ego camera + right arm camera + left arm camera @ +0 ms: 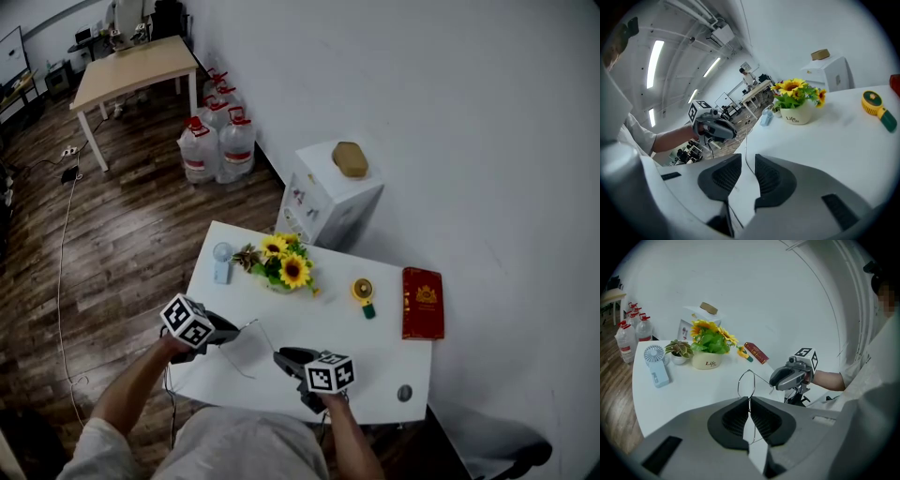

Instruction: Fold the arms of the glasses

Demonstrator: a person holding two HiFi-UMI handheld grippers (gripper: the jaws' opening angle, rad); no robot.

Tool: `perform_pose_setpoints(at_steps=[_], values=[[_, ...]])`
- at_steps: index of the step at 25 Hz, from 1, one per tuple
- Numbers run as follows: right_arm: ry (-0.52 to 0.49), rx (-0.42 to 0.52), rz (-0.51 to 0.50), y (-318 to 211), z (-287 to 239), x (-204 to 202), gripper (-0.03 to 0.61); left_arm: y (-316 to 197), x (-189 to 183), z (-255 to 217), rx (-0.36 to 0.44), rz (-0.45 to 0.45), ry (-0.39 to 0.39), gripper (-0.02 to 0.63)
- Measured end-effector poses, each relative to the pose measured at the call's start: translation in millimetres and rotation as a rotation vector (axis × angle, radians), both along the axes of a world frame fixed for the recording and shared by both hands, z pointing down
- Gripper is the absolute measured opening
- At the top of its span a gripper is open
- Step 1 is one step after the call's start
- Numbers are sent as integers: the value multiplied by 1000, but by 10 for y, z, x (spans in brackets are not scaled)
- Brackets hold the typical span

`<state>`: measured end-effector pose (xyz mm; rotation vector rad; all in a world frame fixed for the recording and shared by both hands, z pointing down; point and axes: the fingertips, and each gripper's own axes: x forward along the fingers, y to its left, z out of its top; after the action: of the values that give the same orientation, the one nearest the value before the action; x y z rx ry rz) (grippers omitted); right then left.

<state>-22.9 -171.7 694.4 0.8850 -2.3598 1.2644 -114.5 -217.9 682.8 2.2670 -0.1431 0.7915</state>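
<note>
Thin wire-rimmed glasses (247, 347) hang just above the white table (375, 356) between my two grippers. My left gripper (234, 333) is shut on the frame; in the left gripper view one lens rim (746, 383) stands up past the closed pads (736, 416), and a slim arm (763, 378) runs toward the right gripper (790, 376). My right gripper (748, 161) is open. The wire arm (746, 157) passes through the gap between its pads without being pinched. The left gripper (715, 129) shows beyond it.
A sunflower pot (286, 272), a pale blue hand fan (221, 262), a yellow round tool (363, 292) and a red book (422, 302) lie on the table's far half. A white cabinet (333, 192) and water bottles (216, 141) stand beyond.
</note>
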Motion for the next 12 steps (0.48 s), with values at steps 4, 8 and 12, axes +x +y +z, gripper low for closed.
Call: perform_pose_setpoints(at_steps=[4,8,12], values=[[-11,-29,-20,51,63,-74,52,21,55,-37,2,6,12,17],[-23,-44,-57,101,72,-216,38,33,126,-61,-4,-2,20,17],[-32,-35,-83,150,98,-413,27,87,219,-83,-5,-1,33,17]])
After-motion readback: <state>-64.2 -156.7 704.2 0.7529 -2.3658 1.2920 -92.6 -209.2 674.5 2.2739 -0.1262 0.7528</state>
